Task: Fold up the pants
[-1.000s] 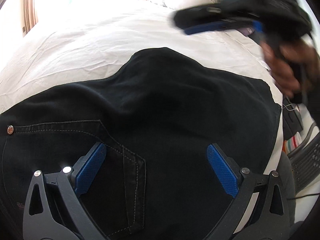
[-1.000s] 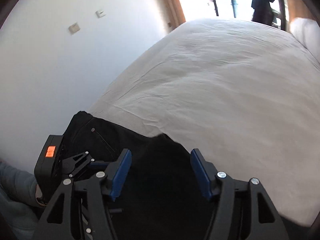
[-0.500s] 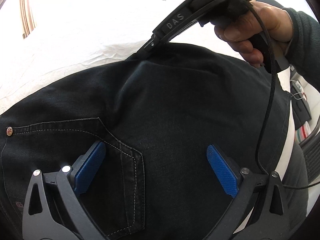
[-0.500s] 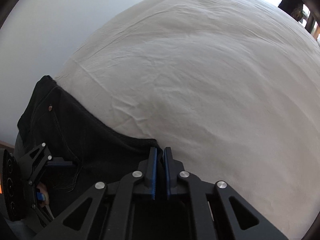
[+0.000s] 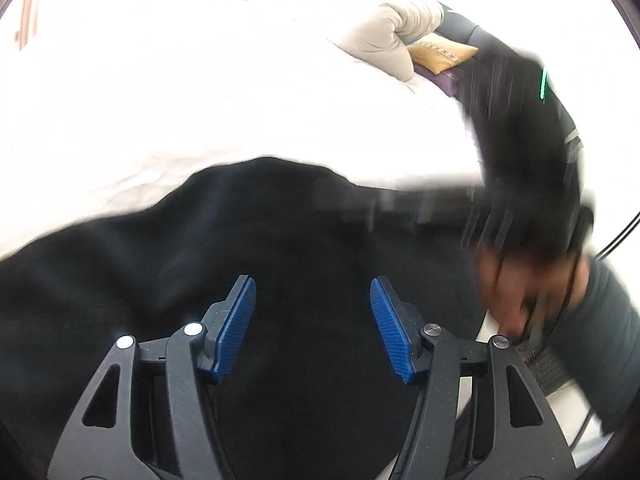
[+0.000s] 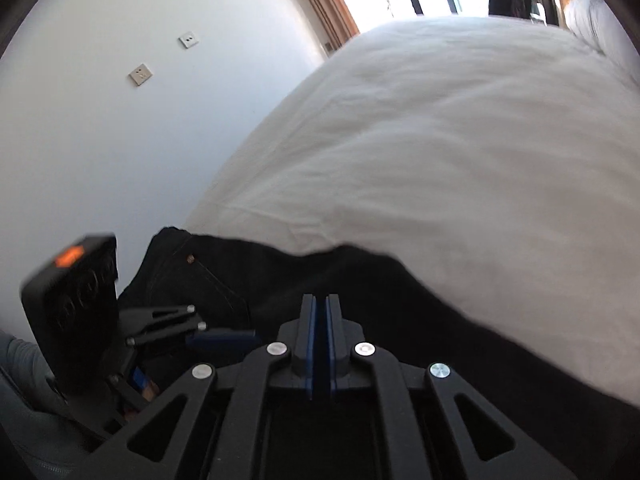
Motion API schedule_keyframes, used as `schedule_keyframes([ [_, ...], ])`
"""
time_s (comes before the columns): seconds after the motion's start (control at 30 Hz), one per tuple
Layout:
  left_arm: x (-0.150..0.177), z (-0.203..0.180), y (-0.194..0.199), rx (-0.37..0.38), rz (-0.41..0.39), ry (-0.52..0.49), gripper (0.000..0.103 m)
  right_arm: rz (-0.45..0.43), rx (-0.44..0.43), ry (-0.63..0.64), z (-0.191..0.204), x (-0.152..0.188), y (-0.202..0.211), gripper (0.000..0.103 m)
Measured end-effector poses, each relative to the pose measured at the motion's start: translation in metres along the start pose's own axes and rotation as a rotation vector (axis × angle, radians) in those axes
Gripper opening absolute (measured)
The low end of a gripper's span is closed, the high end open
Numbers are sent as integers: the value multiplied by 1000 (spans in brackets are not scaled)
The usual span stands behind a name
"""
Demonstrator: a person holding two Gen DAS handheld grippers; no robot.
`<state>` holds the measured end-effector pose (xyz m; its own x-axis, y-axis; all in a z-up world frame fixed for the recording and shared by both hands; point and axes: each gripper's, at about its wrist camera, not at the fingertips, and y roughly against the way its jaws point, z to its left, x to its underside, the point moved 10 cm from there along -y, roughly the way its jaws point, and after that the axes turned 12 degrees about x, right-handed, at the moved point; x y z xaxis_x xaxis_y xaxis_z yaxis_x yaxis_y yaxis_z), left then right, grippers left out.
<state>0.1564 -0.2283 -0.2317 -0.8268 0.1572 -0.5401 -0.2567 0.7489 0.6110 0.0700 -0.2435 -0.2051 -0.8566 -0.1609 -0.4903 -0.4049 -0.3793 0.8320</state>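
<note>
Black pants [image 5: 280, 240] lie spread on the near part of a white bed [image 5: 200, 100]. My left gripper [image 5: 312, 316] hovers low over them. Its jaws are closing, with fabric below and between the blue pads [image 5: 236, 324], which do not press on it. My right gripper [image 6: 320, 304] has its pads together on the pants [image 6: 400, 300] just behind their raised far edge. In the left wrist view the right gripper [image 5: 520, 160] is a dark blur at the right, held by a hand [image 5: 520, 292]. The left gripper [image 6: 192, 328] shows at the lower left of the right wrist view.
The white bed [image 6: 440, 140] stretches away beyond the pants. A beige pillow [image 5: 384, 36] and a yellow cushion [image 5: 440, 54] lie at its far right. A white wall [image 6: 120, 140] with two sockets runs along the bed's left side, and a bright window stands behind.
The right gripper came down, shut at the pants' far edge, then swung up and right in a blur. The left gripper's jaws narrowed and it moved forward over the pants.
</note>
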Motion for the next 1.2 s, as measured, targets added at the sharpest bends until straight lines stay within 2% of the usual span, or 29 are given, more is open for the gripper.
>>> schedule_keyframes([
  [0.07,-5,8,-29,60,67,53,41,88,73,-100,-32,36,-22,1],
  [0.1,-2,20,-45,51,116,97,28,104,96,-141,-48,52,-26,0],
  [0.13,-1,32,-52,42,136,124,15,76,75,-186,-58,59,-26,0],
  [0.2,1,49,-52,115,113,229,2,54,115,-258,-85,75,-13,0],
  [0.27,5,63,-45,168,83,304,2,23,171,-305,-113,84,4,0],
  [0.33,3,71,-31,132,51,307,2,-13,233,-370,-140,94,23,0],
  [0.4,-14,67,-19,45,31,263,2,-46,323,-450,-169,107,45,0],
  [0.43,-18,54,-16,39,24,216,2,-53,376,-485,-178,113,56,0],
  [0.47,-27,37,-16,78,30,173,2,-68,401,-509,-182,116,67,7],
  [0.5,-28,27,-15,127,58,141,2,-103,367,-517,-174,116,78,7],
  [0.53,-28,6,-31,181,119,104,2,-138,293,-507,-163,114,84,7],
  [0.6,-16,-15,-68,200,235,77,2,-166,193,-448,-137,109,91,21],
  [0.63,-10,-11,-89,188,288,89,2,-164,166,-413,-129,111,91,23],
  [0.67,-3,-7,-97,179,302,105,2,-157,150,-392,-121,112,85,26],
  [0.73,-9,7,-96,243,257,221,2,-91,166,-403,-128,125,67,26],
  [0.77,-11,12,-91,233,228,245,2,-46,198,-435,-140,136,57,12],
  [0.8,-16,20,-82,214,201,246,2,-56,180,-476,-152,142,58,0],
  [0.87,-26,45,-51,171,132,271,2,-99,178,-553,-183,153,71,0],
  [0.93,-42,93,-4,11,7,333,2,-140,260,-625,-225,169,91,0],
  [0.97,-48,105,15,-12,-44,367,2,-156,304,-681,-247,179,104,0],
  [1.0,-49,116,34,-67,-80,388,2,-167,359,-744,-267,190,119,0],
  [1.03,-48,122,51,-153,-99,376,2,-161,444,-796,-285,202,134,1],
  [1.07,-45,118,62,-165,-108,362,2,-161,507,-820,-296,210,149,8],
  [1.1,-42,107,68,-147,-108,346,2,-175,522,-827,-298,212,161,19],
  [1.13,-34,85,70,-114,-102,306,2,-204,484,-828,-292,210,170,24],
  [1.2,-20,38,67,-52,-87,249,2,-283,319,-783,-259,192,178,41],
])
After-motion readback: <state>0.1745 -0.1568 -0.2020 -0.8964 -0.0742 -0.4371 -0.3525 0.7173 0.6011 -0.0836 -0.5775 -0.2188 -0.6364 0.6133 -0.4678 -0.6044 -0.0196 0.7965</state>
